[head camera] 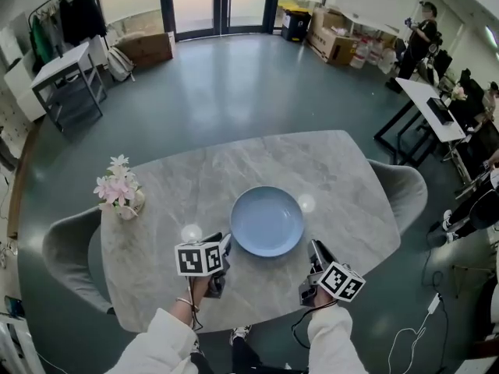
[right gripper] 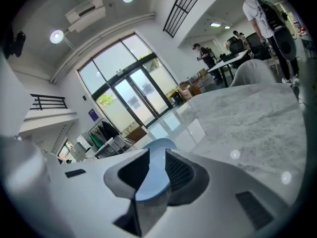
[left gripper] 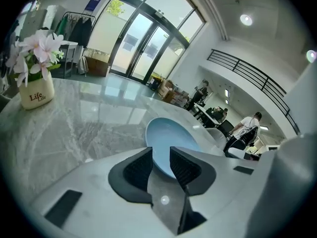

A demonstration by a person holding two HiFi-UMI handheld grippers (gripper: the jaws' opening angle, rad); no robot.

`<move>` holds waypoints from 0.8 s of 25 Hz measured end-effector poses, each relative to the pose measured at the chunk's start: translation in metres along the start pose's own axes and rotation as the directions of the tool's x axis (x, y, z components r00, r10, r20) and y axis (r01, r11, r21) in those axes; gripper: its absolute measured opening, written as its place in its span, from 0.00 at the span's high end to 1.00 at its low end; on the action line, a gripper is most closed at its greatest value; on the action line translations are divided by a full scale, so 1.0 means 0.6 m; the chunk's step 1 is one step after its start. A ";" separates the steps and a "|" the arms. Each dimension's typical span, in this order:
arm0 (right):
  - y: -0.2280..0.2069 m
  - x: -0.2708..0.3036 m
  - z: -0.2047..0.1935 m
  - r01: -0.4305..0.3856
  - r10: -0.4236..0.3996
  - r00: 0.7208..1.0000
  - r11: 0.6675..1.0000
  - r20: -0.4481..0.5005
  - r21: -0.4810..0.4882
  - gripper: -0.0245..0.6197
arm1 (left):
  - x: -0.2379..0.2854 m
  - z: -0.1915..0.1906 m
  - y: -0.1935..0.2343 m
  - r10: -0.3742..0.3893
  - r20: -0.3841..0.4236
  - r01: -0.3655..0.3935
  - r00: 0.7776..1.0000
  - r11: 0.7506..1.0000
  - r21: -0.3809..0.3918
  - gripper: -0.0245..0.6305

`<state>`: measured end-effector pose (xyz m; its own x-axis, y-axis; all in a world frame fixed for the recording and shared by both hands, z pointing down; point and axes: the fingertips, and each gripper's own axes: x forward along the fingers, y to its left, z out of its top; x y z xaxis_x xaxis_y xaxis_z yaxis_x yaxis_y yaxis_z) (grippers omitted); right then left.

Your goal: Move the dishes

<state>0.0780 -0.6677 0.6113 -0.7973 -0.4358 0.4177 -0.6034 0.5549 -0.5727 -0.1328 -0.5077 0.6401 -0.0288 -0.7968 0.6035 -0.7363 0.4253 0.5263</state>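
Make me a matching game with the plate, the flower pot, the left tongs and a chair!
Things:
1. plate
2. flower pot
3. left tongs
4. chair

Matches:
A. grey, at the end of the table
B. light blue and round
C. holds pink blossoms and has "Life" written on it
D. closed on the plate's rim

Right pairs: 1-B, 2-C, 3-D, 4-A
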 end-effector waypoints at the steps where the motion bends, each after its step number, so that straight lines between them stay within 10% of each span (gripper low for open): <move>1: 0.011 -0.015 -0.003 -0.007 0.007 1.000 1.000 0.013 -0.004 0.74 | -0.016 -0.005 -0.008 -0.012 0.003 0.012 1.000 1.000 0.012 0.80; 20: 0.253 -0.218 -0.128 0.060 -0.053 0.995 0.994 0.086 -0.089 0.84 | -0.322 -0.088 -0.062 -0.203 0.042 0.192 0.978 0.964 0.183 0.86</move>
<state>0.0891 -0.4719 0.5238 -0.7598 -0.5239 0.3850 -0.6496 0.5885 -0.4813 -0.0642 -0.3469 0.5359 0.0925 -0.8839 0.4584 -0.8392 0.1786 0.5136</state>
